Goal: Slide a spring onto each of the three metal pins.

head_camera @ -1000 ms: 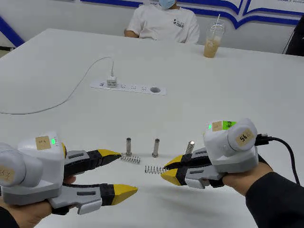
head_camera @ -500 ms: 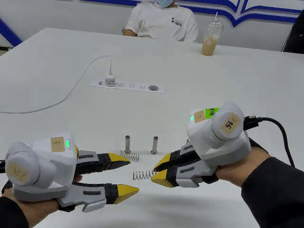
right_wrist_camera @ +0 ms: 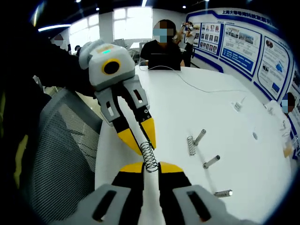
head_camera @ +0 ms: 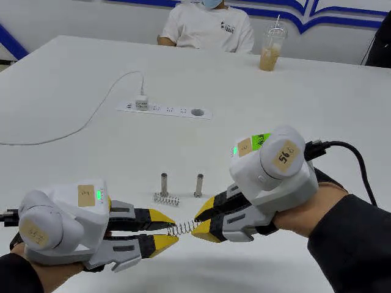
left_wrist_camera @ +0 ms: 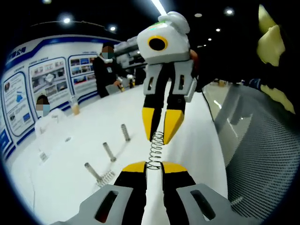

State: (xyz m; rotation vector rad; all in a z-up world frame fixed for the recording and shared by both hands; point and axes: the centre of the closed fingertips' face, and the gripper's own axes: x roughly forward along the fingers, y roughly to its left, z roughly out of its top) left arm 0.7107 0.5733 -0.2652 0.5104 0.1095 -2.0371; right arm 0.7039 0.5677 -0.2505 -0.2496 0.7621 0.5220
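Since the earlier frames the two grippers have come tip to tip, and the left gripper (head_camera: 171, 230), formerly wide, has narrowed. Between them the held spring (head_camera: 183, 228) spans horizontally just above the table (head_camera: 73, 79). The right gripper (head_camera: 201, 223) pinches one end. The close-set jaws of the left gripper clasp the other end, as the left gripper view shows. Beyond the tips stand a left pin (head_camera: 164, 182) and a middle pin (head_camera: 199, 184), both upright. A loose spring (head_camera: 166, 199) lies at the foot of the left pin. In the right gripper view a third pin (right_wrist_camera: 223, 193) stands in line with them. Farther back lie a power strip (head_camera: 165, 112) and a cup (head_camera: 274, 50), beside a seated person (head_camera: 208, 27).
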